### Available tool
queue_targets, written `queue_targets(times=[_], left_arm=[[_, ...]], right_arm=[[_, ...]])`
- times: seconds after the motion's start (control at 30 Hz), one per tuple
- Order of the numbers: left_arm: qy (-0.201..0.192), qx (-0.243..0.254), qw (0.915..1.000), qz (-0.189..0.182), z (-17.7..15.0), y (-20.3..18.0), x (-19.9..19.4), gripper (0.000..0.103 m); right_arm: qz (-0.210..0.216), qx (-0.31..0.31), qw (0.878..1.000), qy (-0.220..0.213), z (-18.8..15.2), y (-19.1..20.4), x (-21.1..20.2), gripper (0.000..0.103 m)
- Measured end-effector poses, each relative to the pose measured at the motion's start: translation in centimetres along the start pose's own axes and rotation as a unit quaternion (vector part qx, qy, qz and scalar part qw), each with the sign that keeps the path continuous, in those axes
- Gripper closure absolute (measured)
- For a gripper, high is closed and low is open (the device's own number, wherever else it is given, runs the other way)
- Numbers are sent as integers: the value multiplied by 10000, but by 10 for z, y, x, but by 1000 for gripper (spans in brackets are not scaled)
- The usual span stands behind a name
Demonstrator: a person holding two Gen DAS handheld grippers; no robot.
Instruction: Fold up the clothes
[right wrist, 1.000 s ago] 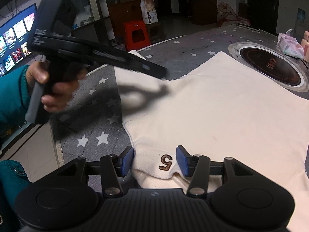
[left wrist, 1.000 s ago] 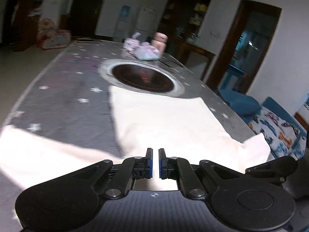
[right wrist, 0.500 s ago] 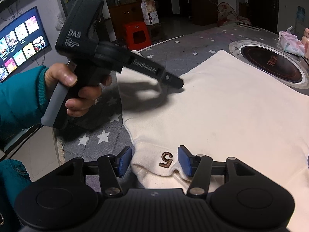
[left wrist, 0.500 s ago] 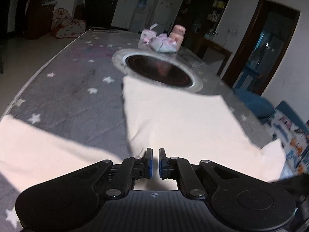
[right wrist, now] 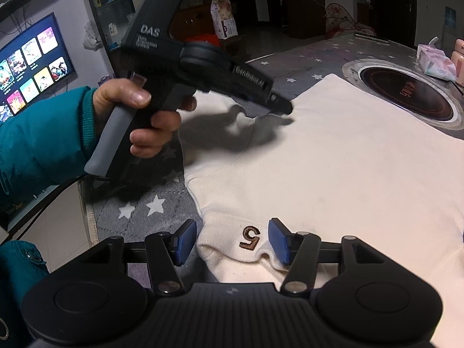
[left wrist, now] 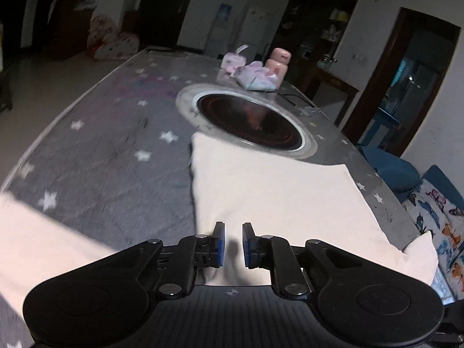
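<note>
A cream garment (right wrist: 333, 168) lies flat on the grey star-patterned table, its collar with a brown "5" (right wrist: 250, 236) nearest the right wrist view. My right gripper (right wrist: 232, 240) is open, its blue pads either side of the collar. My left gripper (left wrist: 233, 245) is slightly open, low over the garment's left side (left wrist: 261, 191) near the folded-in sleeve. The left tool also shows in the right wrist view (right wrist: 278, 105), held in a hand, its tip just above the cloth.
A round dark cooktop (left wrist: 249, 121) is set into the table beyond the garment. Tissue packs (left wrist: 256, 76) and a pink bottle (left wrist: 278, 62) stand behind it. A blue sofa (left wrist: 429, 203) lies to the right, a TV (right wrist: 32, 66) to the left.
My left gripper has moved right and forward over the garment and its jaws have opened a little. My right gripper has stayed open at the collar.
</note>
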State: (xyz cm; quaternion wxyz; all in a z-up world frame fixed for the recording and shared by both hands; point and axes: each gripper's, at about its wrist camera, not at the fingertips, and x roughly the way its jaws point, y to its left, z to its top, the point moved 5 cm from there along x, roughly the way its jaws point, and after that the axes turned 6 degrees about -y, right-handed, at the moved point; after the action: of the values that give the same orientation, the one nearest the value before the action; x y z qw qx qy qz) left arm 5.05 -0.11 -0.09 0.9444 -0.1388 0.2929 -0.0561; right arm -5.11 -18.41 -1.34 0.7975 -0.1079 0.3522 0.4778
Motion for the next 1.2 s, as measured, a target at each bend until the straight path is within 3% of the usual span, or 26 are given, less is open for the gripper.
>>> queue_targets(times=[0.17, 0.43, 0.57, 0.73, 0.9, 1.2], left_arm=[[174, -51, 9995, 276, 4, 10, 25, 90], [80, 279, 9990, 336, 1, 6, 6, 88], [9, 529, 9986, 100, -8, -7, -19, 83], [42, 800, 9963, -302, -30, -30, -46, 78], [134, 1238, 9906, -564, -54, -56, -54, 75], [198, 1751, 9822, -652, -80, -73, -54, 75]], right_arm=[[-39, 51, 10000, -44, -1, 1, -4, 47], [-202, 245, 9994, -161, -4, -7, -16, 46], [-180, 130, 9997, -40, -11, -1, -17, 46], [-237, 225, 9993, -194, -11, -1, -28, 46], [-317, 375, 9986, -180, -21, -4, -30, 45], [-489, 667, 9960, -328, -33, -13, -51, 45]])
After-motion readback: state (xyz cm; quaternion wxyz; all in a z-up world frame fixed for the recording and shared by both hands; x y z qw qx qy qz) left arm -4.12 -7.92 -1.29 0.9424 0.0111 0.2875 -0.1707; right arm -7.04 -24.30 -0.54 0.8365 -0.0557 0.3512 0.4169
